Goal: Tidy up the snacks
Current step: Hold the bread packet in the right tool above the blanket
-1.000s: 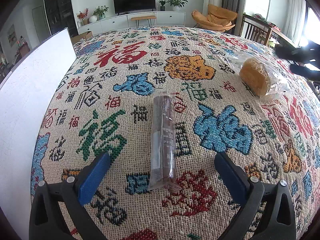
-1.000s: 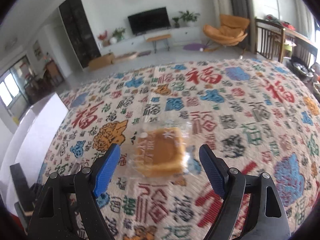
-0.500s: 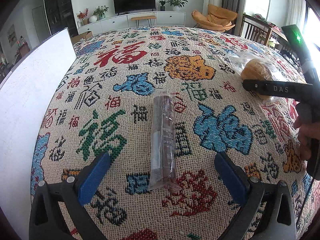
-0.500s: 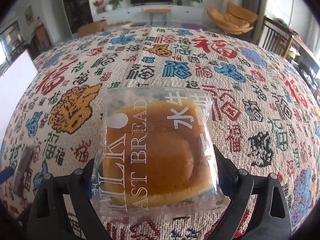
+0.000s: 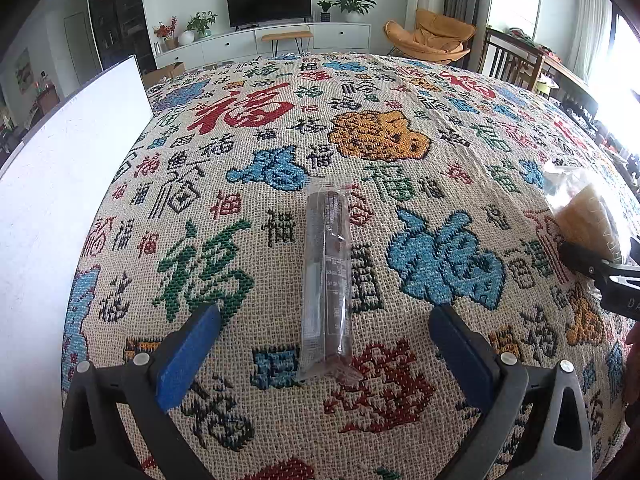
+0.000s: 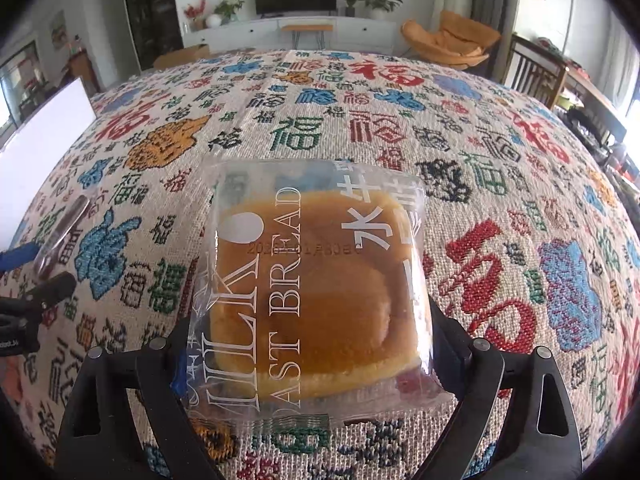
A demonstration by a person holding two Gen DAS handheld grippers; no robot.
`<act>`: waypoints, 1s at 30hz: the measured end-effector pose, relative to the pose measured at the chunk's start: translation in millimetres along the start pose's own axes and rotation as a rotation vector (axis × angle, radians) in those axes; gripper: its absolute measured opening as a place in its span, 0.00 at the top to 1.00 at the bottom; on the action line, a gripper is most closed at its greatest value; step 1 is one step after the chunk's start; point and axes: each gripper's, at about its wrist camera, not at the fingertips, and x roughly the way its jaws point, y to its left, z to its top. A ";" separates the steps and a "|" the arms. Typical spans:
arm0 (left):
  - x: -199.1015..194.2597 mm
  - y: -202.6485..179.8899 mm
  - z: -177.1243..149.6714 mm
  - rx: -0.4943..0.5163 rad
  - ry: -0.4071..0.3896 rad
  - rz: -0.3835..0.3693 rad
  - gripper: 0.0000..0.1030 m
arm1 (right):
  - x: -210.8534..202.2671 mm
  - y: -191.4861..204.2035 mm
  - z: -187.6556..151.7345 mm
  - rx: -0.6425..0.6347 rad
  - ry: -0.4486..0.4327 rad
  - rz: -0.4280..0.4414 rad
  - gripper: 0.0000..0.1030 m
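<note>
Clear-wrapped bread (image 6: pixel 316 292) sat between my right tool (image 6: pixel 308 344) pads, seemingly pinched for lifting off the desk (image 6: pixel 500 184), while my left tool (image 5: pixel 320 336) waited spread over the dark snack bar (image 5: pixel 328 276).

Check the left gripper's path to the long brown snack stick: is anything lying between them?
Nothing visible does. The snack stick lies lengthwise on the patterned tablecloth, centred between the open fingers of the left gripper. The bagged milk toast bread, between the right gripper's fingers, sits far off to the right.
</note>
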 end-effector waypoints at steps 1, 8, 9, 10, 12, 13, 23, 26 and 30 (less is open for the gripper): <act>-0.5 -0.7 -0.5 0.000 0.000 0.000 0.00 | 1.1 -0.2 1.1 0.005 -0.001 0.003 0.08; -0.3 -0.5 -0.4 0.000 0.000 0.000 0.00 | 1.7 0.3 -0.1 0.007 -0.008 -0.006 0.08; 0.3 0.3 0.1 0.000 0.000 0.000 0.00 | 1.4 0.1 -0.3 0.007 -0.009 -0.006 0.08; 0.0 -0.1 -0.2 0.000 0.000 0.000 0.00 | 1.4 0.0 -0.3 0.006 -0.008 -0.008 0.08; 0.0 -0.1 -0.2 0.000 0.000 0.000 0.00 | 1.4 -0.5 -0.4 0.006 -0.008 -0.007 0.08; -0.3 -0.6 -0.5 0.000 0.000 0.000 0.00 | 1.4 -0.2 -0.4 0.007 -0.008 -0.006 0.08; 0.1 0.0 -0.2 0.000 0.000 0.000 0.00 | 1.3 -0.1 -0.5 0.007 -0.008 -0.006 0.08; 0.1 0.1 -0.1 0.000 -0.001 0.000 0.00 | 1.2 -0.2 -0.6 0.007 -0.009 -0.005 0.08; 0.3 0.2 0.0 0.000 -0.001 0.000 0.00 | 1.3 0.1 -0.6 0.007 -0.008 -0.006 0.08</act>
